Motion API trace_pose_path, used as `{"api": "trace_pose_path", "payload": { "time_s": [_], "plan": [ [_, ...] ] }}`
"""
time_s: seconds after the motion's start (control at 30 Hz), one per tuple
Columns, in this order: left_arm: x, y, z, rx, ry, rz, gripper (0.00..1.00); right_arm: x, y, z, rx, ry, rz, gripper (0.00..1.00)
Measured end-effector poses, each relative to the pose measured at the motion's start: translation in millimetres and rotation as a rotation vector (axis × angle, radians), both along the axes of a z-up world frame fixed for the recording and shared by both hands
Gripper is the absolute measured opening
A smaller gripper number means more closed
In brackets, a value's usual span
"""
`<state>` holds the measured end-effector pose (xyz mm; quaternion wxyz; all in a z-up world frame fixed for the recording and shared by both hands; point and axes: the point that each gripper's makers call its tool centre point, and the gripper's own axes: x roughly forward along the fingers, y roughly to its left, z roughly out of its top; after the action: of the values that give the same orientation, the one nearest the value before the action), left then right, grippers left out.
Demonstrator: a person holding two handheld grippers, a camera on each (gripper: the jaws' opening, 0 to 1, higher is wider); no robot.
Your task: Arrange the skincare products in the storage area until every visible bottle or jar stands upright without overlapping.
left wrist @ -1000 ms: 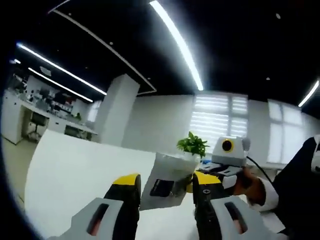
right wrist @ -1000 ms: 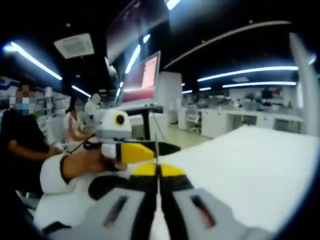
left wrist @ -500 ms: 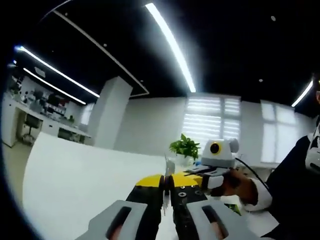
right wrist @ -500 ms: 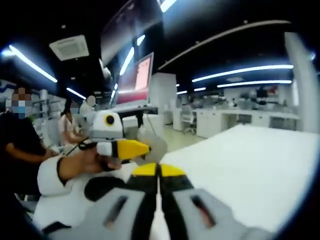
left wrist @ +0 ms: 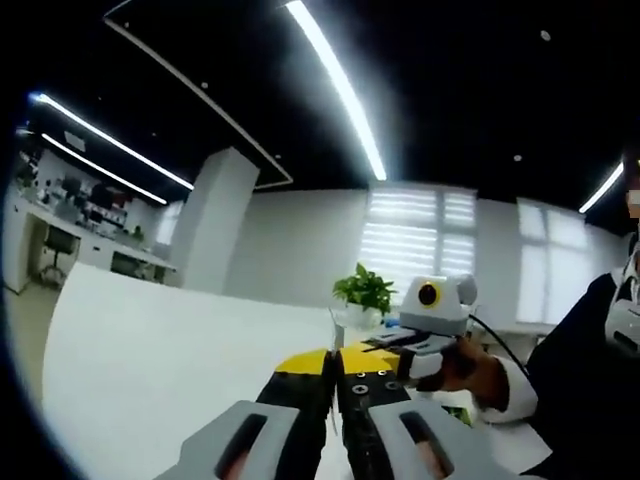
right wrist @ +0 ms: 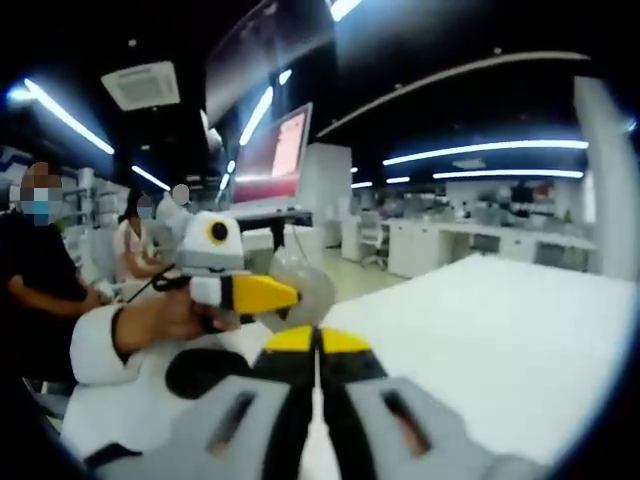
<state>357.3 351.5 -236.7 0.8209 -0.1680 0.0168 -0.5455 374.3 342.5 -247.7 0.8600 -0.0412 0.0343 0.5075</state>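
**Two grippers, one foil sachet, held above a white table**

At the left of the right gripper view, a person's hand [right wrist: 165, 318] brings the left gripper [right wrist: 248, 296] in sideways, its yellow jaw lying against a small foil sachet [right wrist: 298, 288]. The sachet is silvery, crinkled and slightly see-through, and it hangs in the air just above the tips of the right gripper [right wrist: 318, 342]. That gripper's jaws are pressed together on a thin pale edge running down between them, which appears to be the sachet's seam seen edge-on.

The left gripper view shows the left gripper's own jaws drawn almost flat together, with only a sliver of pale material rising at their tips. They seem pinched on the same sachet. Below spreads the white table [left wrist: 140, 340], and a potted plant [left wrist: 362, 290] stands beyond.

The sachet looks very light, limp and slick. It is likely to fold, twist or slide out rather than stand by itself. The flat sealed border is the safest place to hold it, since squeezing the filled middle risks bursting it. Set down, it will probably need something to lean on or have to lie flat, clear of its neighbours.
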Motion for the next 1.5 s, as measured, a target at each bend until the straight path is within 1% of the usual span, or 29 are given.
{"api": "trace_pose_path", "payload": {
  "time_s": [0.1,0.17,0.23,0.27,0.33,0.37,0.43,0.5,0.53,0.6,0.63,0.67,0.73,0.8,0.83,0.9,0.97,1.03,1.07,1.1,1.2,1.37,1.47,1.5],
  "plan": [
    [0.0,-0.5,-1.8,-0.006,0.022,-0.009,0.01,1.2,0.8,-1.6,-0.021,-0.008,-0.007,0.0],
    [0.1,-1.4,-5.3,0.009,0.038,-0.01,0.01,1.7,1.0,-5.9,-0.056,-0.02,-0.024,0.0],
    [-8.9,-6.8,-8.7,0.017,0.043,-0.01,0.01,2.0,0.8,-7.8,-0.083,-0.038,-0.036,0.0],
    [-17.5,-11.4,-10.6,0.021,0.046,-0.012,0.01,1.6,0.9,-8.3,-0.099,-0.052,-0.039,0.0],
    [-23.3,-14.3,-10.8,0.018,0.05,-0.016,0.01,-2.5,-0.4,-7.4,-0.096,-0.055,-0.045,0.0],
    [-25.9,-15.5,-9.9,0.016,0.05,-0.02,0.01,-2.5,-1.0,-6.6,-0.089,-0.056,-0.047,0.0],
    [-22.3,-13.4,-8.4,0.016,0.048,-0.025,0.01,-4.3,-2.9,-5.5,-0.075,-0.052,-0.05,0.0],
    [-19.0,-11.7,-6.6,0.013,0.042,-0.031,0.01,-5.0,-5.3,-3.2,-0.059,-0.055,-0.05,0.02],
    [-22.7,-13.3,-5.6,0.008,0.038,-0.035,0.01,-4.9,-5.5,-0.7,-0.041,-0.055,-0.042,0.03],
    [-35.8,-18.0,-3.4,-0.007,0.032,-0.044,0.01,-8.9,-4.8,2.3,0.009,-0.025,-0.023,0.05],
    [-39.4,-19.6,-2.3,-0.015,0.03,-0.049,0.01,-7.8,-5.4,3.7,0.03,-0.003,-0.023,0.05],
    [-39.1,-19.3,-1.4,-0.02,0.029,-0.052,0.01,-7.7,-5.7,5.2,0.05,0.005,-0.019,0.05],
    [-34.7,-16.8,0.9,-0.03,0.027,-0.06,0.01,-9.1,-5.6,5.2,0.058,0.015,-0.01,0.08],
    [-30.2,-14.5,3.0,-0.04,0.027,-0.066,0.0,-16.4,-2.5,4.8,0.059,0.021,0.017,0.12],
    [-28.0,-13.6,4.2,-0.044,0.025,-0.07,0.0,-16.5,-1.6,4.6,0.059,0.023,0.017,0.15],
    [-24.8,-11.4,10.0,-0.082,0.028,-0.105,0.0,-23.4,4.4,0.1,0.039,0.035,0.061,0.15],
    [-23.0,-11.2,10.5,-0.083,0.032,-0.118,0.0,-23.4,6.7,-1.7,0.028,0.024,0.057,0.16],
    [-23.5,-13.0,9.9,-0.076,0.028,-0.127,0.0,-24.4,8.4,-1.2,0.022,0.02,0.063,0.2],
    [-22.2,-11.4,12.2,-0.095,0.031,-0.144,0.0,-24.8,7.3,-0.4,0.025,0.018,0.06,0.2],
    [-20.6,-10.3,12.3,-0.098,0.029,-0.147,0.0,-26.2,7.9,4.5,0.053,0.02,0.071,0.18],
    [-23.3,-8.2,18.1,-0.137,0.029,-0.167,0.0,-26.9,6.9,7.8,0.078,0.031,0.074,0.17],
    [-22.0,-6.7,21.7,-0.16,0.029,-0.183,0.0,-31.4,7.4,6.0,0.093,0.05,0.089,0.14],
    [-26.2,-9.7,24.6,-0.18,0.031,-0.203,0.01,-32.5,5.5,7.8,0.109,0.054,0.095,0.14],
    [-26.9,-10.5,25.0,-0.185,0.032,-0.208,0.01,-36.2,5.1,7.7,0.112,0.054,0.096,0.13]
  ]
}}
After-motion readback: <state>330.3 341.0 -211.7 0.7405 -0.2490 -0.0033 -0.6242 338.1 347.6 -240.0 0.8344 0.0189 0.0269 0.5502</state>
